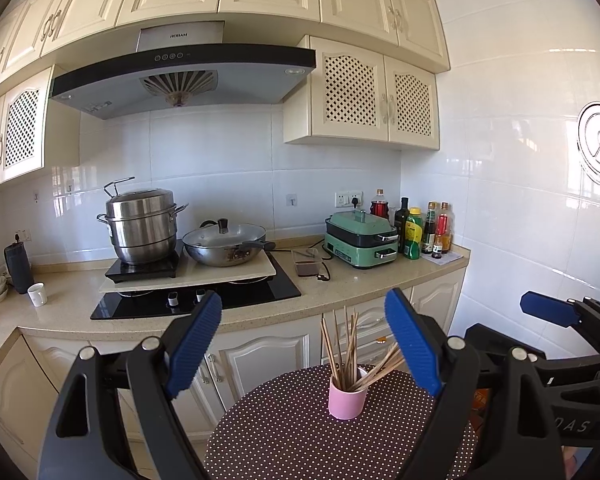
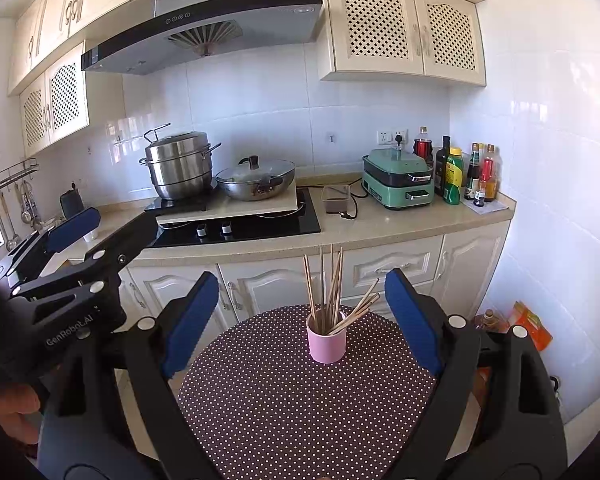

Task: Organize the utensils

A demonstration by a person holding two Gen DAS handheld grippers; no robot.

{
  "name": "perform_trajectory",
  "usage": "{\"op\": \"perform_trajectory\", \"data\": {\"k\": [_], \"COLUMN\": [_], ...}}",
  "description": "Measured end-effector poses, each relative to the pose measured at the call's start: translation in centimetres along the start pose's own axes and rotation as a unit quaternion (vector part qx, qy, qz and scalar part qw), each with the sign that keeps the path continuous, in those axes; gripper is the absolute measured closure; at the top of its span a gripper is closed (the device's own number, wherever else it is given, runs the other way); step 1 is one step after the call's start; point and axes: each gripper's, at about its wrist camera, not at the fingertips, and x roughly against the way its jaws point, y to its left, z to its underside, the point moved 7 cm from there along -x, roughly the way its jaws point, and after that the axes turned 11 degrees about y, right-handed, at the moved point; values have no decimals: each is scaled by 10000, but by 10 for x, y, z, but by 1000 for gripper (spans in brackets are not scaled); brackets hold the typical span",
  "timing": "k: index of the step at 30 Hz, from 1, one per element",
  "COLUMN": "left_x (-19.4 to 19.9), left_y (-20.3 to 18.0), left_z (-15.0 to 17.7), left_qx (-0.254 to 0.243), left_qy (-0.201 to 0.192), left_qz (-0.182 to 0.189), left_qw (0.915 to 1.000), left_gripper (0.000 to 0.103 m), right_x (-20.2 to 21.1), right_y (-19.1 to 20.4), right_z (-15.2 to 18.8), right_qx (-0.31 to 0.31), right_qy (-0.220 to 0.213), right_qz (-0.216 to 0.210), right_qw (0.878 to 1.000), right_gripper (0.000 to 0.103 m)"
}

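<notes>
A pink cup [image 1: 347, 398] holding several wooden chopsticks [image 1: 342, 350] stands upright on a round dark table with white dots [image 1: 284, 432]. My left gripper [image 1: 306, 344] is open and empty, raised above and in front of the cup. My right gripper [image 2: 302, 320] is open and empty too, and the cup [image 2: 326, 342] with its chopsticks [image 2: 329, 286] sits between its blue pads. Each gripper shows in the other's view: the right one at the right edge [image 1: 548, 314], the left one at the left [image 2: 74, 228].
Behind the table runs a counter [image 1: 340, 286] with cabinets below. On it are a steamer pot [image 1: 142, 228], a lidded wok [image 1: 224, 244], a green electric cooker [image 1: 362, 240], sauce bottles [image 1: 424, 230] and a white cup [image 1: 37, 294]. A tiled wall [image 1: 520, 220] is on the right.
</notes>
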Motion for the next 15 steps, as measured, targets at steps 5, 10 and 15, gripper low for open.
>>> {"op": "perform_trajectory", "data": {"k": [5,10,15], "left_x": [-4,-11,-22], "left_y": [-1,-3,-6], "left_z": [0,1,5], "left_qx": [0,8,9], "left_qy": [26,74,213], "left_qz": [4,18,23], "left_qw": [10000,10000,9998], "left_gripper": [21,21,21], "right_x": [-4,-8,-17], "right_y": [-1,-3,-9], "right_z": [0,1,3], "right_qx": [-22,-53,-84], "right_qy": [41,96,187], "right_qz": [4,14,22], "right_qw": [10000,9999,9998], "right_gripper": [19,19,19]}}
